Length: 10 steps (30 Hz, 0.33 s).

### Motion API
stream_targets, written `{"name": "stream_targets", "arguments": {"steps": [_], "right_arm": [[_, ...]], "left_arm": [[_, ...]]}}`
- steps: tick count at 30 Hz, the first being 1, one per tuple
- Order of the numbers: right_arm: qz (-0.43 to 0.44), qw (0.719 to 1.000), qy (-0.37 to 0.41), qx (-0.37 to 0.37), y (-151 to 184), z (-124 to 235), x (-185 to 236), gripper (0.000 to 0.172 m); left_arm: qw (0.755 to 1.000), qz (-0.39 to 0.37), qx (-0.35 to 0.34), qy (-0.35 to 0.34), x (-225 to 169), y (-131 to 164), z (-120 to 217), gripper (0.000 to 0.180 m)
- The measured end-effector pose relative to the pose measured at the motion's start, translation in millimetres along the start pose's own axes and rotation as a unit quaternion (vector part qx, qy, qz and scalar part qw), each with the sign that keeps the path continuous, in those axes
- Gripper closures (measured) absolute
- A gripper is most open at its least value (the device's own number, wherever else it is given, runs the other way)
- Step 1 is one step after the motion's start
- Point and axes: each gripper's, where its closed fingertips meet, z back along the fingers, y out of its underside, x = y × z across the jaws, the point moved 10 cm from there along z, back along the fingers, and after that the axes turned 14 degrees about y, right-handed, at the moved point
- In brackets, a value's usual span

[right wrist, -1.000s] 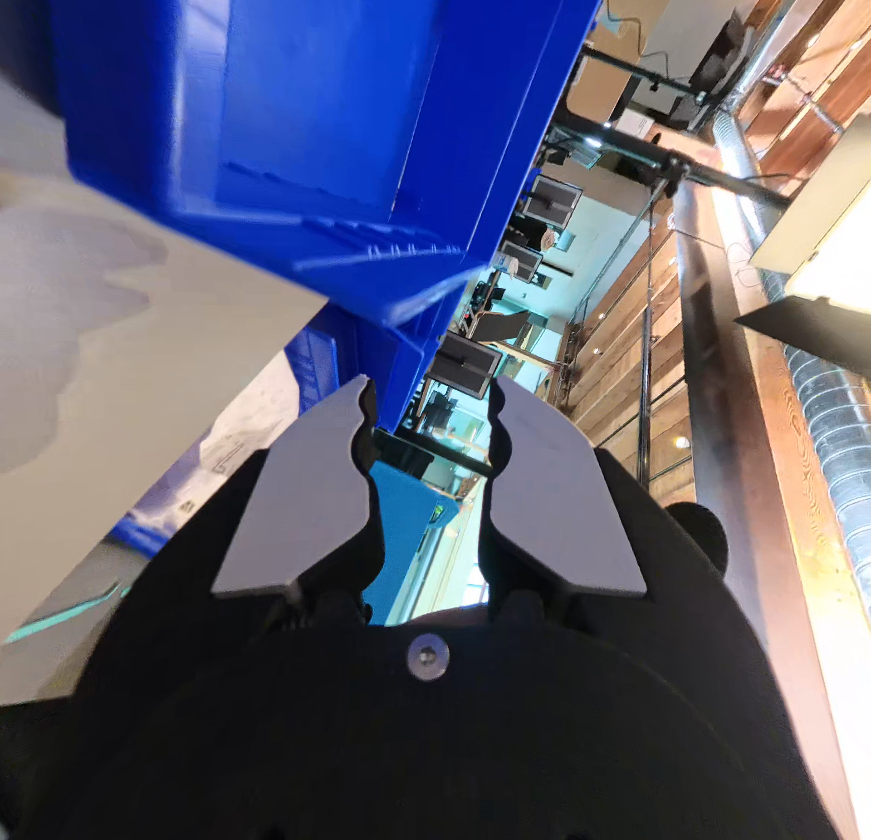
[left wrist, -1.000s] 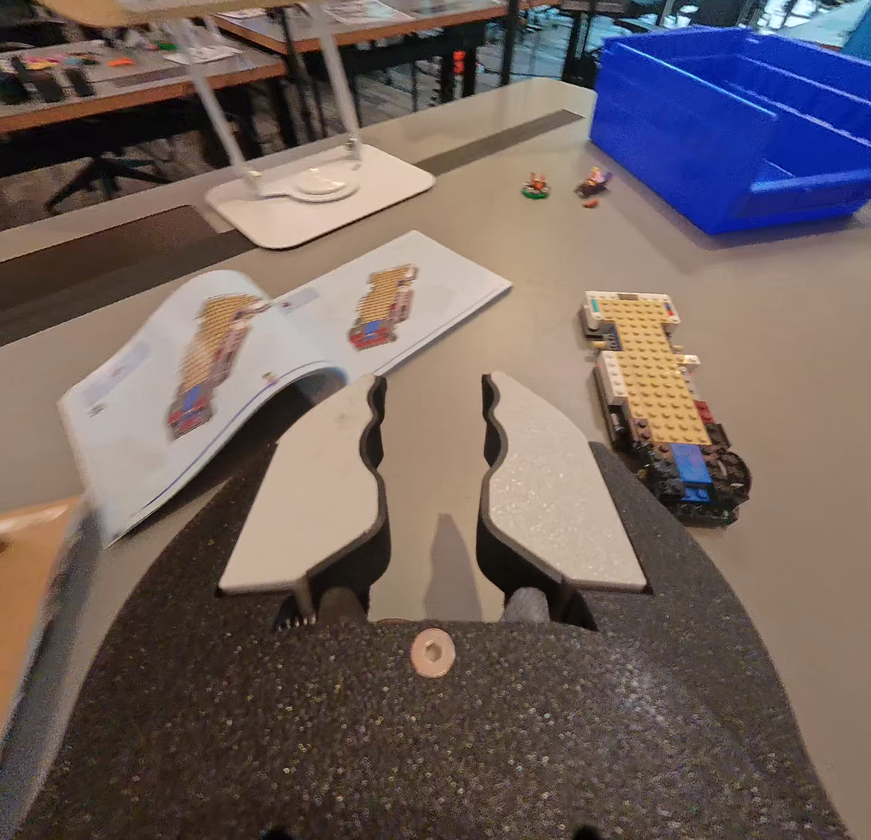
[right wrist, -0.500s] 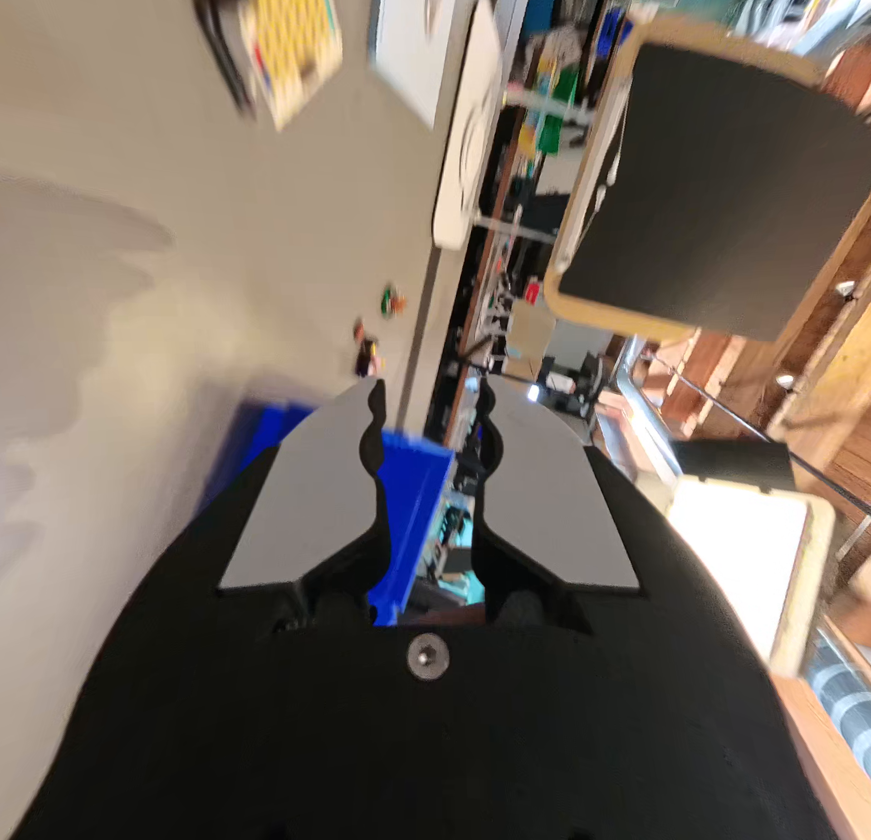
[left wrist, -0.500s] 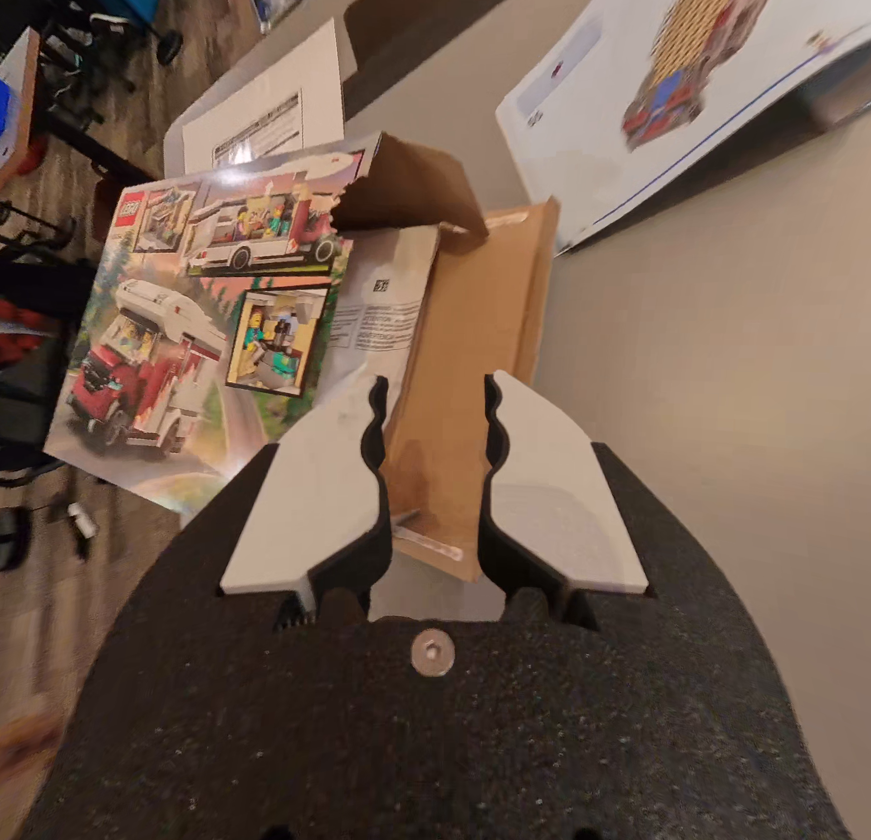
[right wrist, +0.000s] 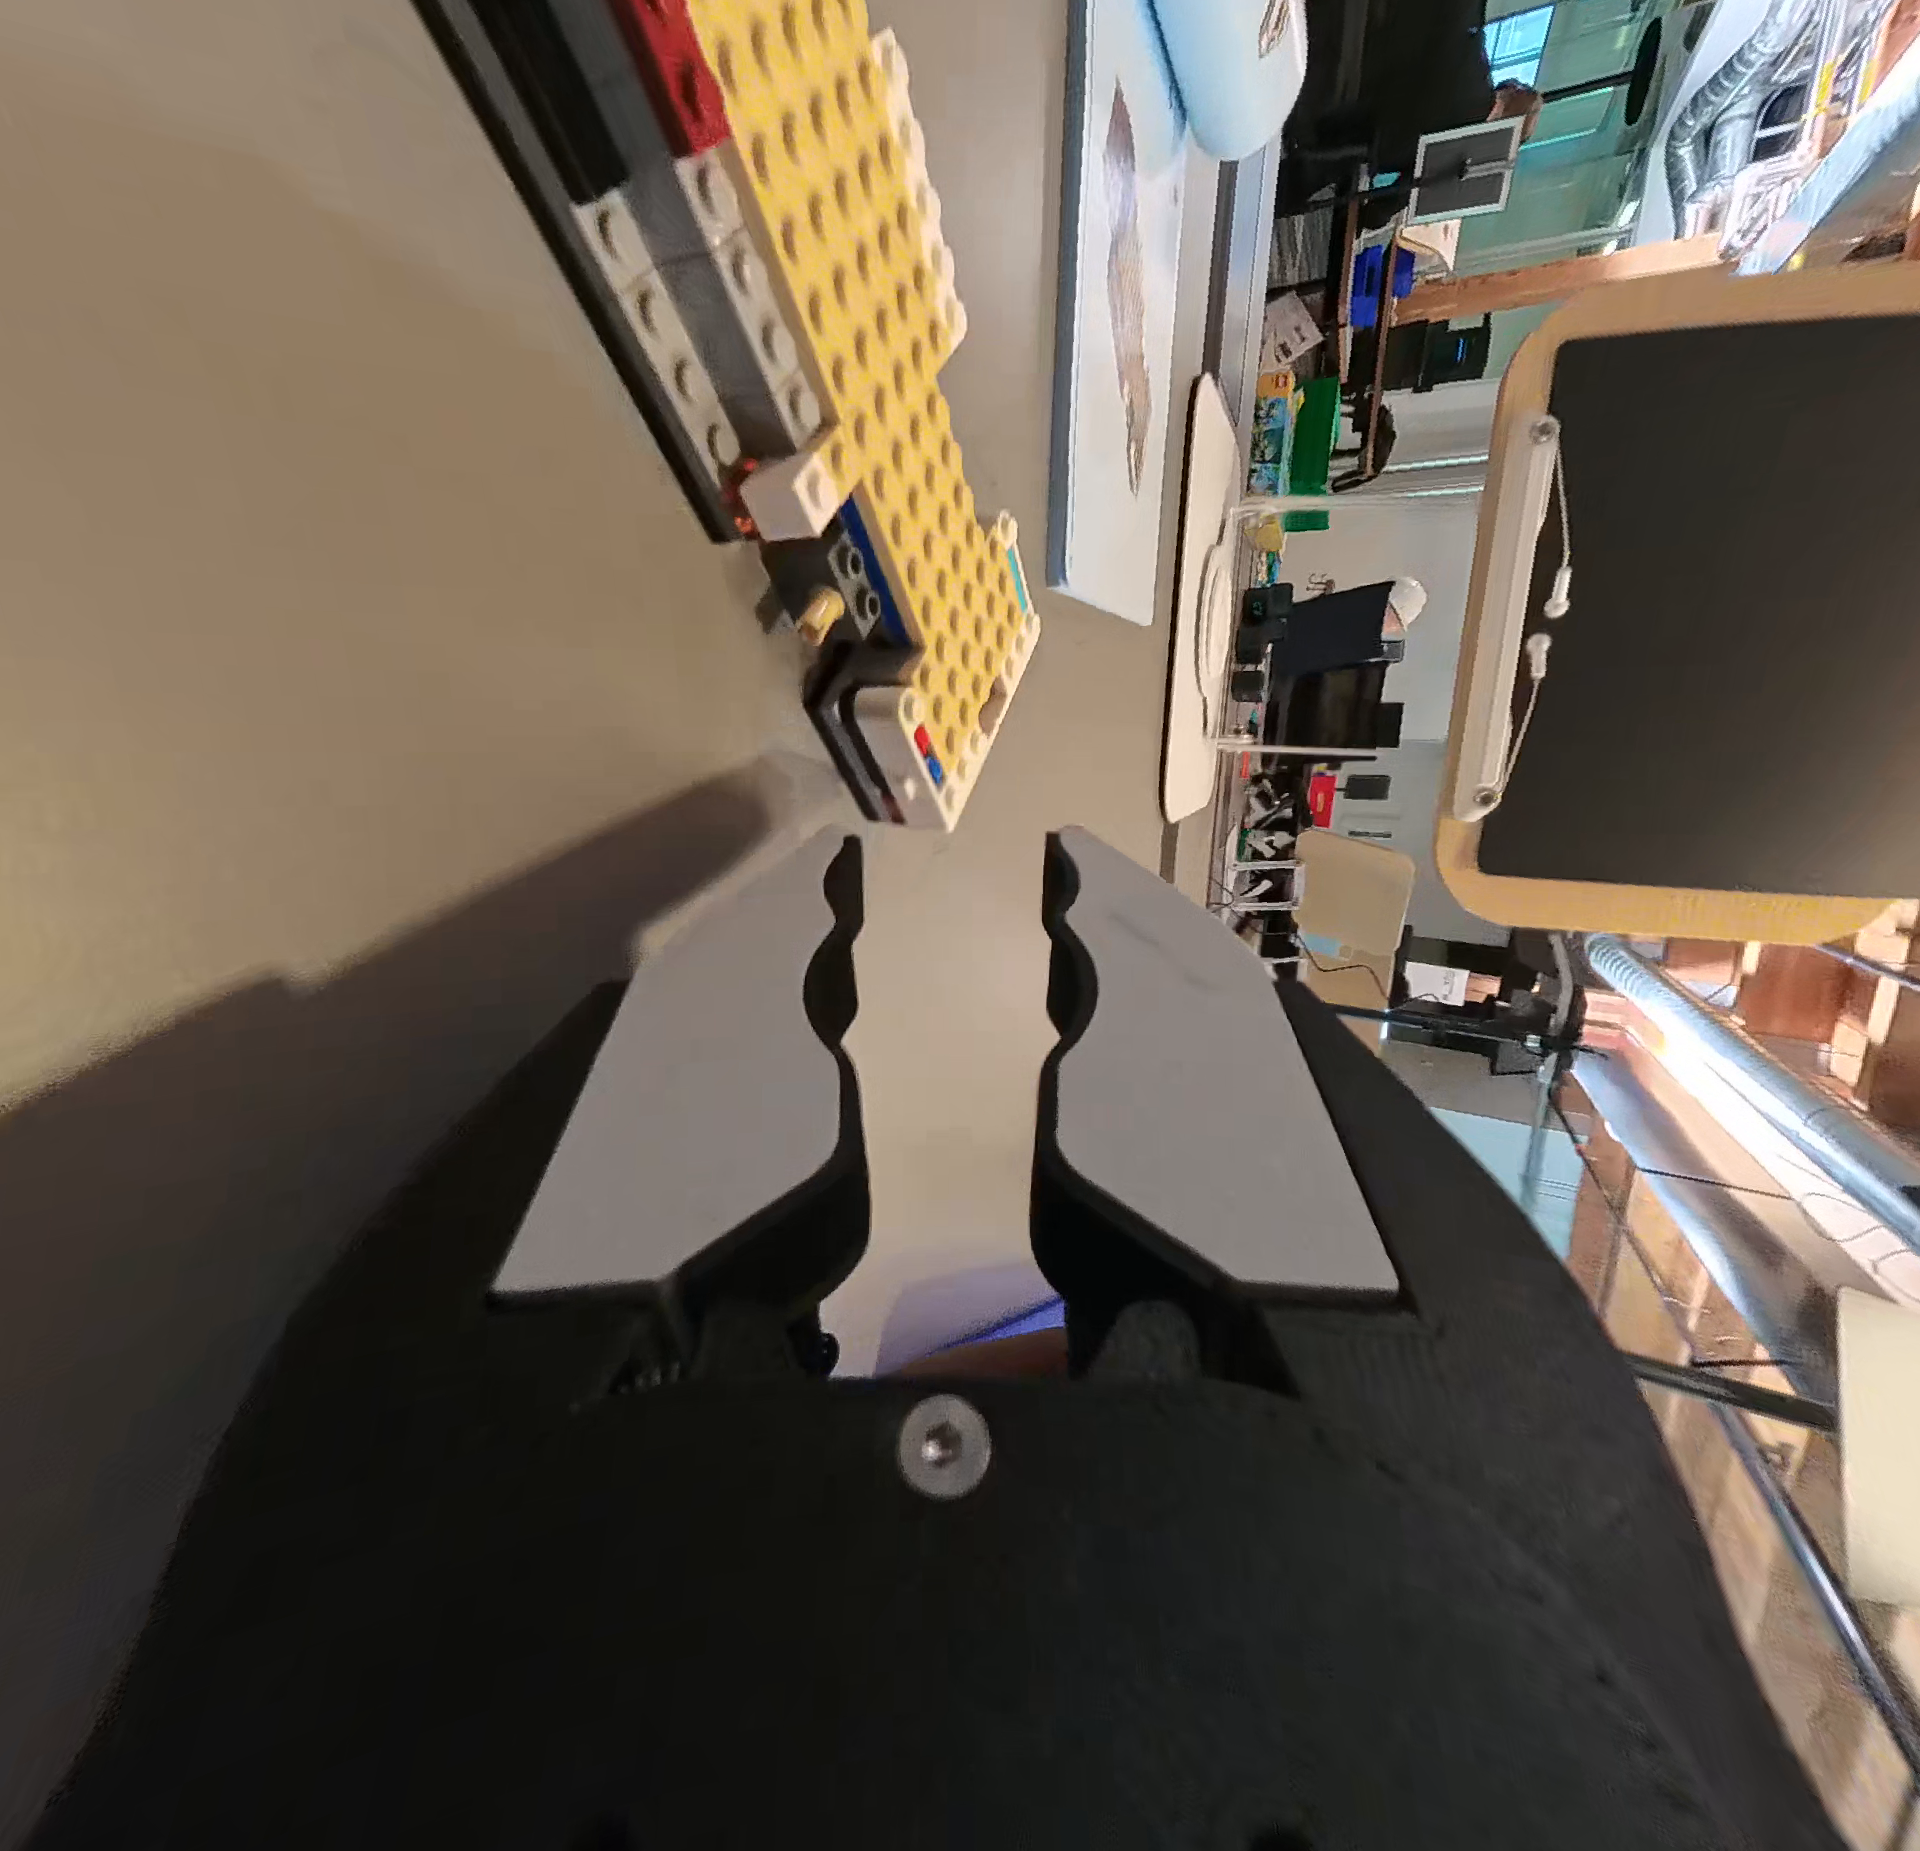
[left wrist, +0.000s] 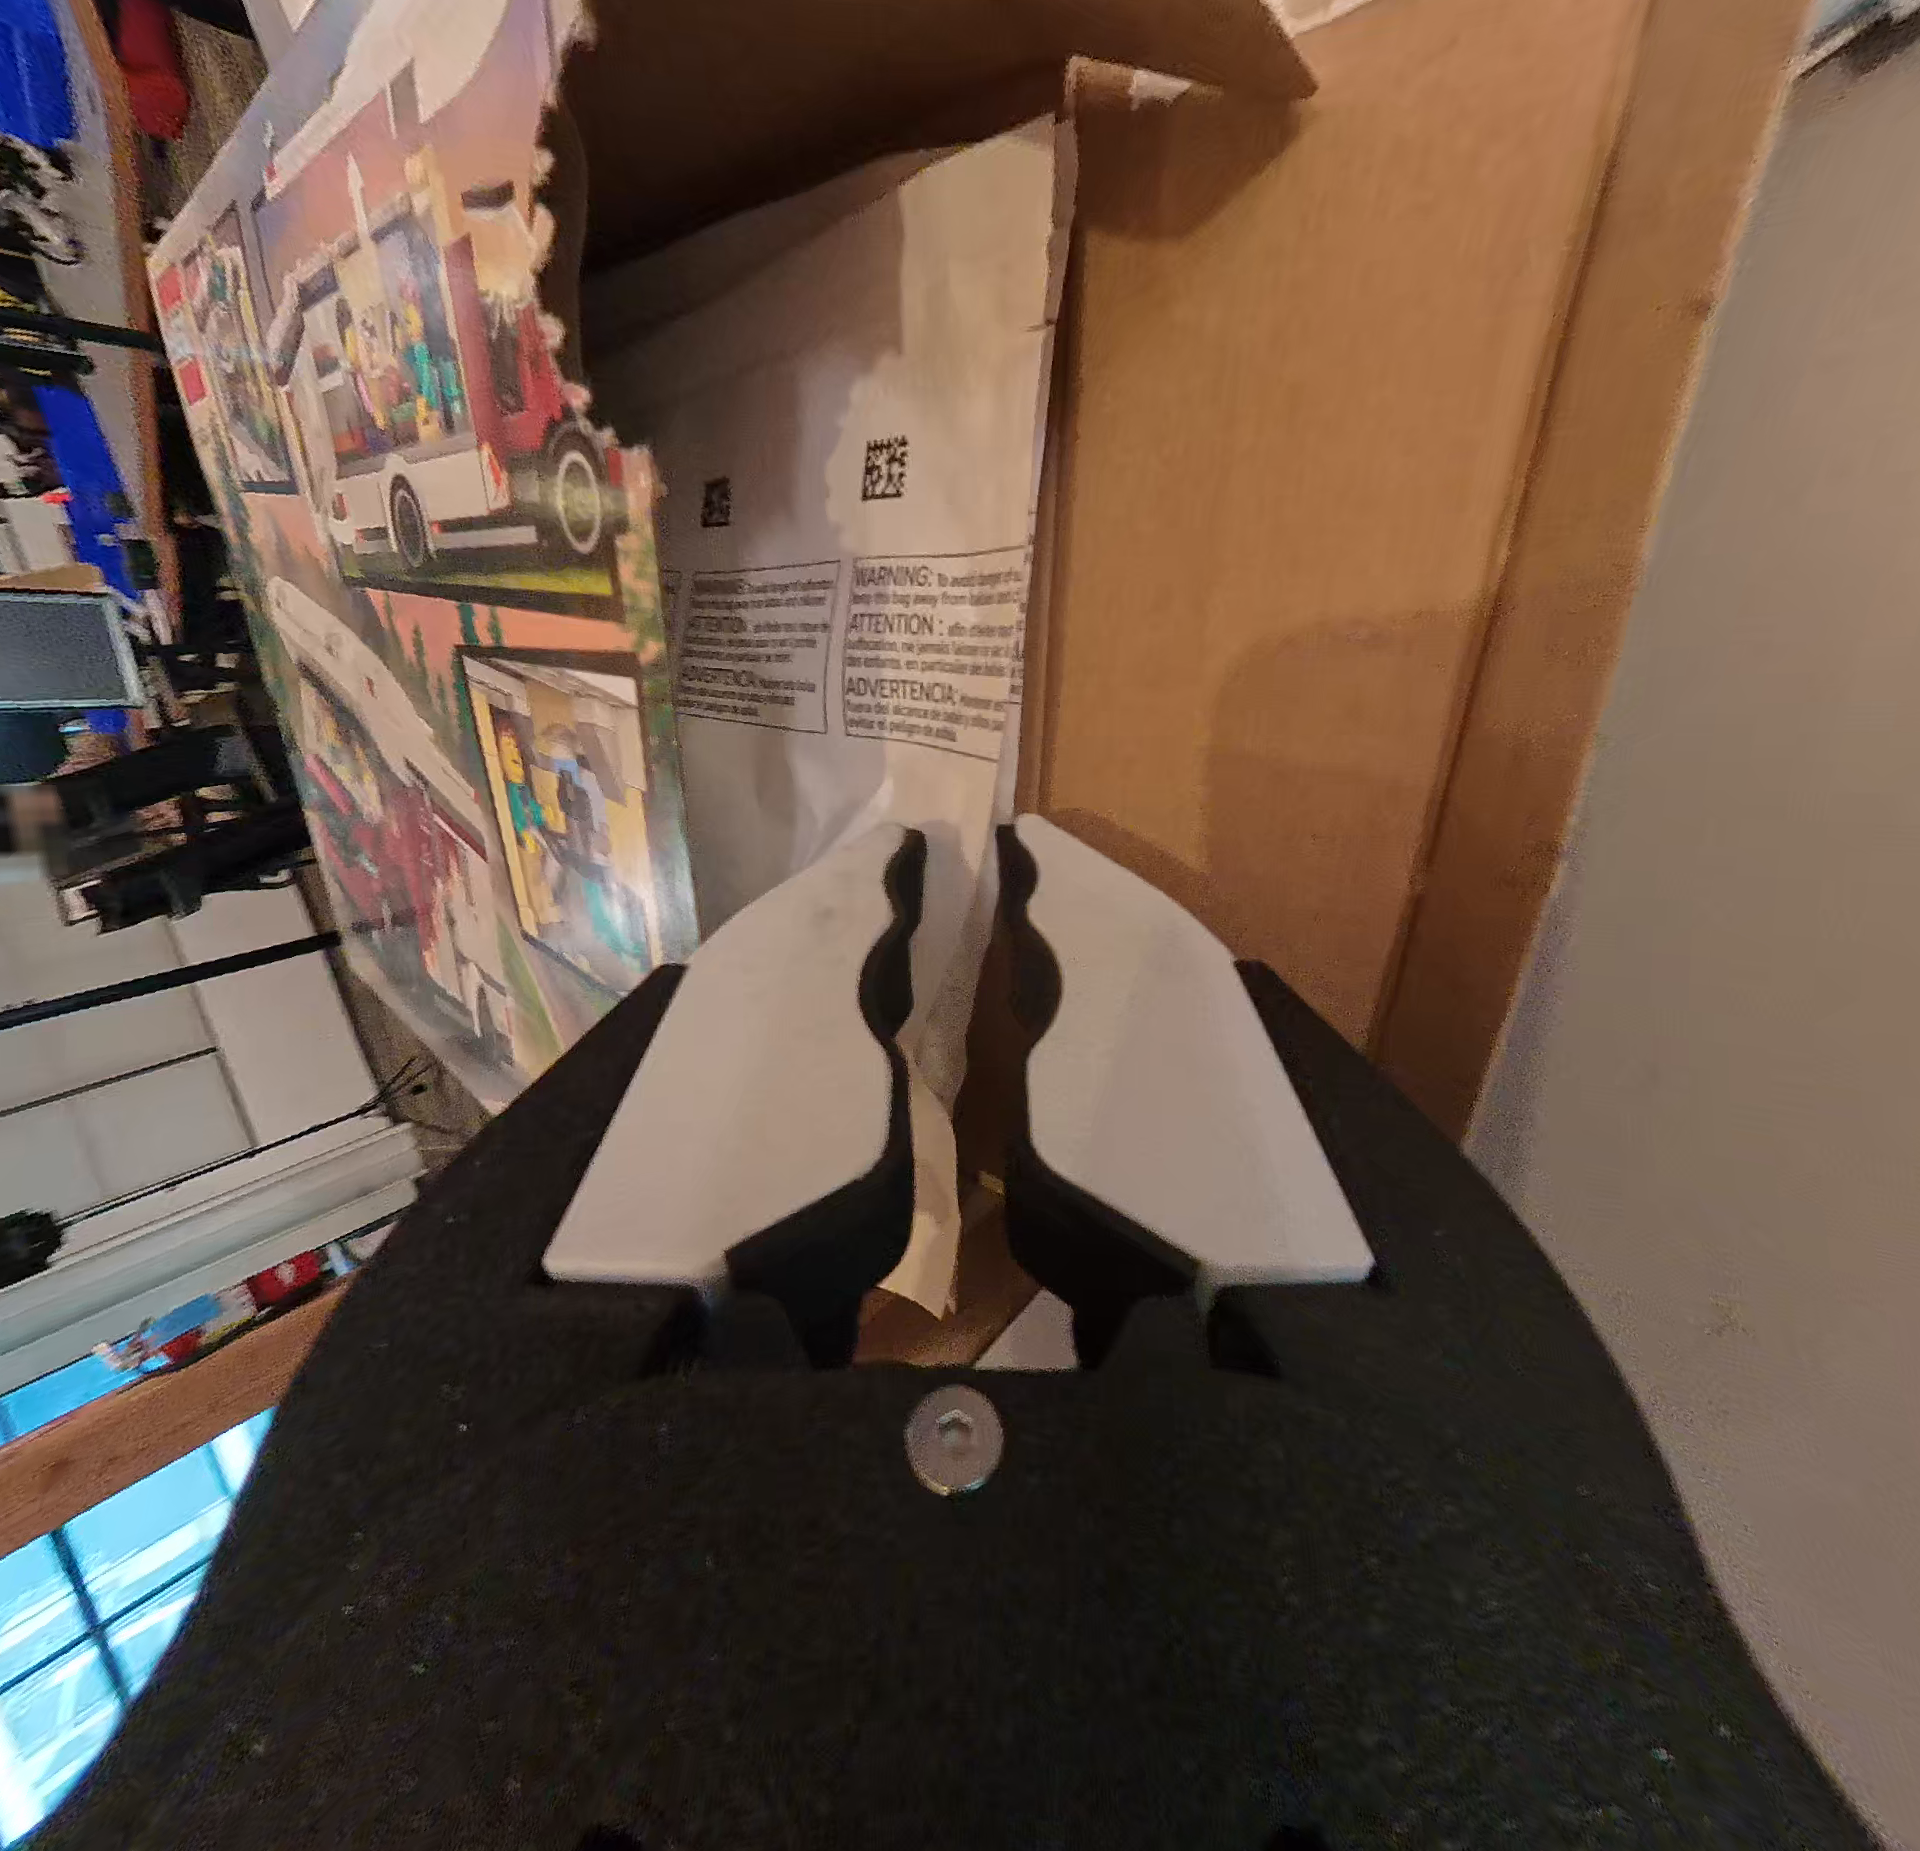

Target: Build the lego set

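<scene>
In the left wrist view, my left gripper (left wrist: 958, 845) reaches into a torn-open cardboard box (left wrist: 1299, 451) with printed pictures on its outside (left wrist: 416, 554). A white paper bag (left wrist: 862, 367) with black print lies in the box. Its near edge runs up between my fingers, which are closed narrowly on it. In the right wrist view, my right gripper (right wrist: 951, 851) is open and empty. It hovers over the grey table (right wrist: 312, 451), just short of the near end of a brick model (right wrist: 852, 295) with a yellow studded top.
An open instruction booklet (right wrist: 1117, 295) lies beyond the brick model. A white lamp base (right wrist: 1200, 606) stands behind it, and the lamp's black, wood-framed head (right wrist: 1714, 606) hangs to the right. Bare table (left wrist: 1766, 658) lies right of the box. My hands' fingertips stand some 50 cm from each other.
My left gripper moved in close to the box and its jaws narrowed onto the paper bag's edge. My right gripper swung from the blue bin to the brick model and its jaws narrowed a little.
</scene>
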Motion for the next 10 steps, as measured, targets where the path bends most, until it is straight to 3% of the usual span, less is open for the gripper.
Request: {"name": "stream_targets", "arguments": {"steps": [3,10], "right_arm": [[-0.018,1.000,-0.008,0.005,7.9,0.5,2.0,0.143],[-0.040,0.999,-0.010,0.009,8.8,2.4,-0.8,0.143]], "left_arm": [[1.000,-0.014,0.008,-0.025,-0.1,-2.0,-2.2,0.180],[0.999,-0.030,-0.040,0.006,0.5,-1.2,19.5,0.180]]}}
